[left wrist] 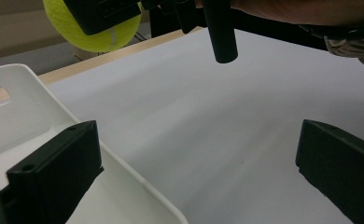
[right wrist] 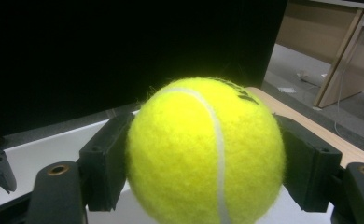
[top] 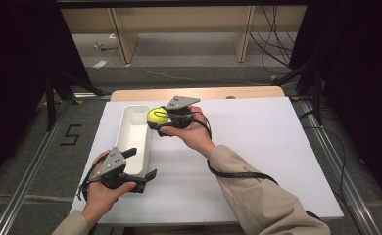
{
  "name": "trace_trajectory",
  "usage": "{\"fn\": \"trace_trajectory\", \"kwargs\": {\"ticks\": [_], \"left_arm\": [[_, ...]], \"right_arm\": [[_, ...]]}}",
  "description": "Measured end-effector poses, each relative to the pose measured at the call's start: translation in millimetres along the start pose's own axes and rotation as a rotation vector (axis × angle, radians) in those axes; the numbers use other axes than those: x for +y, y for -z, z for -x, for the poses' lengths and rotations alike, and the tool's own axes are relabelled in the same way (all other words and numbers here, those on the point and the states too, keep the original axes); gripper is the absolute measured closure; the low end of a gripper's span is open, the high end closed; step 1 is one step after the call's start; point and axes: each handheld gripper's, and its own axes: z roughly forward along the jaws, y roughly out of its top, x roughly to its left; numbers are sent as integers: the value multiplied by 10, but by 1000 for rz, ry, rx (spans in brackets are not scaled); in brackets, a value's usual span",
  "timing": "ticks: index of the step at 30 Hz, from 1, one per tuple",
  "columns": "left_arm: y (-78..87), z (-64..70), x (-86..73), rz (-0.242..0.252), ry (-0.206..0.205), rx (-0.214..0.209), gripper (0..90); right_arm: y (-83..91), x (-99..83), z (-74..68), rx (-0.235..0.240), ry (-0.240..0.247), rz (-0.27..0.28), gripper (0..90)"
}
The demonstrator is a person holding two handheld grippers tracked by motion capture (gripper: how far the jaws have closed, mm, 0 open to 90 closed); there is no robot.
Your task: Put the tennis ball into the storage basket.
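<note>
Tennis ball (top: 156, 116), yellow with a white seam, is clamped between the two black jaws of the right gripper (top: 160, 119) and held in the air at the far right edge of the white tray, clear of the surface below. In the right gripper view the ball (right wrist: 203, 154) bulges out between the jaws, each jaw pressing on one side of it.

Desk (top: 257, 147): a large white sheet covers it, with a strip of light wood showing along the far edge.

White tray (top: 134, 128): a long, narrow, rounded bin lying lengthwise on the left part of the desk; a handle slot shows in its wall in the left gripper view (left wrist: 12, 107).

Right hand (top: 194, 134): reaches in from the lower right in a tan sleeve and carries the right gripper, which has a grey three-cornered plate on top and a black cable trailing back along the forearm.

Left hand (top: 103, 193): holds the left gripper (top: 142, 164) at the near end of the tray. Its jaws stand wide apart with nothing between them; in the left gripper view one jaw sits over the tray's rim and the other over the bare desk (left wrist: 217, 121).
</note>
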Motion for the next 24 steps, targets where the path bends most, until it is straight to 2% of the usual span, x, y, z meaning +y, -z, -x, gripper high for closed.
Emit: {"fn": "trace_trajectory", "kwargs": {"ticks": [24], "left_arm": [[2,-7,-1,0,-1,0,0]], "right_arm": [[-74,55,-14,6,5,-3,269]]}}
